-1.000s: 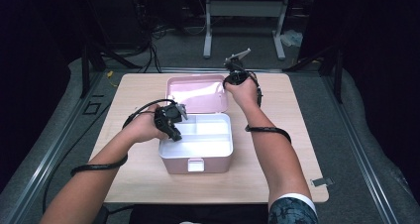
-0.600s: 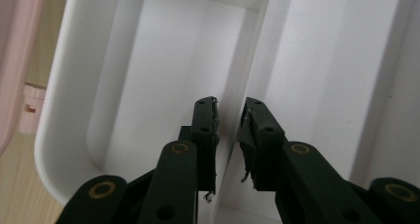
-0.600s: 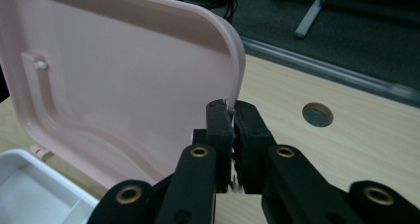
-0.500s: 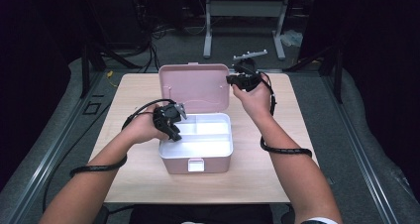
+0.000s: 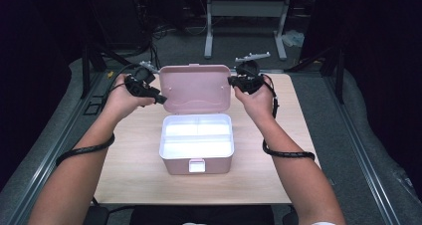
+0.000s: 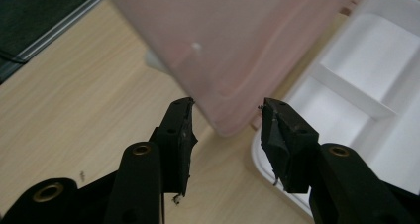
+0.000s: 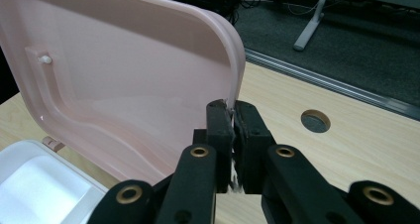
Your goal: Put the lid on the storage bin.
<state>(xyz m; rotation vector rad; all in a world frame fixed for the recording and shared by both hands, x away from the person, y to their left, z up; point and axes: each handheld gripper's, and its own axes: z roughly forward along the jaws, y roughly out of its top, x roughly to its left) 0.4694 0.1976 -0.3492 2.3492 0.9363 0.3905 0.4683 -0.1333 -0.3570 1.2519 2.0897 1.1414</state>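
Gripper on the right [image 7: 232,116] clamped on the pink lid's [image 5: 195,87] edge, now tipped past upright over the white tray box [image 5: 197,141] mid-bench [image 5: 128,155]; left gripper [image 6: 225,116] lifted off the box to the lid's other corner, just opening, unclamped, likely to help close it.

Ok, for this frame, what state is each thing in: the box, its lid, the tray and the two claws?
Pink box: open, sitting on the table.
Lid: raised, standing about upright behind the box.
White tray: inside the box, compartments empty.
Front latch: undone.
Right claw: shut on the lid's edge.
Left claw: open, jaws just been opening, lid corner between them, pads not pressing.
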